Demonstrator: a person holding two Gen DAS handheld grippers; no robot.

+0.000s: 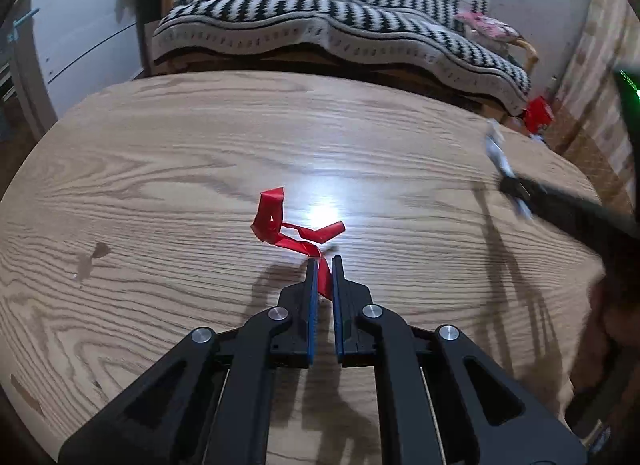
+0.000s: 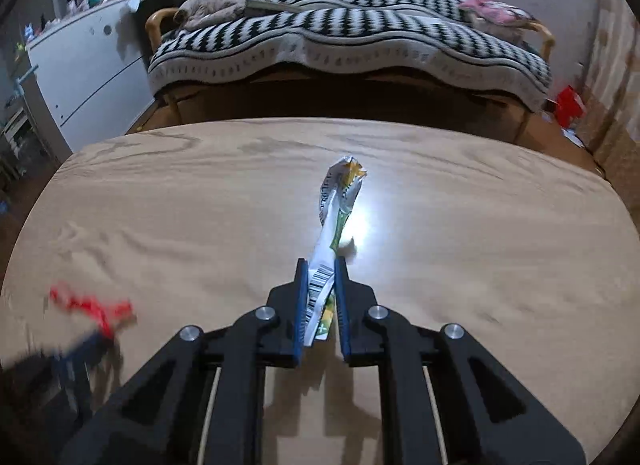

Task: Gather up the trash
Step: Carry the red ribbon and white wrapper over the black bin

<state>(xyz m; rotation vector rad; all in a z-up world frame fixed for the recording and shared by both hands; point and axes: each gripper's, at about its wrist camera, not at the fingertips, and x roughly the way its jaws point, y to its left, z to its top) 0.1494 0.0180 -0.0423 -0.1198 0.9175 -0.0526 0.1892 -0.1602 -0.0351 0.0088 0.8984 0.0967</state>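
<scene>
My left gripper (image 1: 324, 261) is shut on a twisted red wrapper strip (image 1: 280, 221), held above the round wooden table (image 1: 160, 169). My right gripper (image 2: 321, 263) is shut on a long white and green wrapper with a barcode (image 2: 336, 209), also held above the table. In the left wrist view the right gripper (image 1: 516, 189) shows blurred at the right edge with its white wrapper (image 1: 498, 149). In the right wrist view the left gripper (image 2: 94, 339) and the red wrapper (image 2: 92, 305) show blurred at the lower left.
A bench with a black and white zigzag blanket (image 1: 340, 25) stands behind the table. A white dresser (image 1: 80, 33) is at the left. A red object (image 1: 538, 113) lies on the floor at the right. A dark stain (image 1: 92, 261) marks the tabletop.
</scene>
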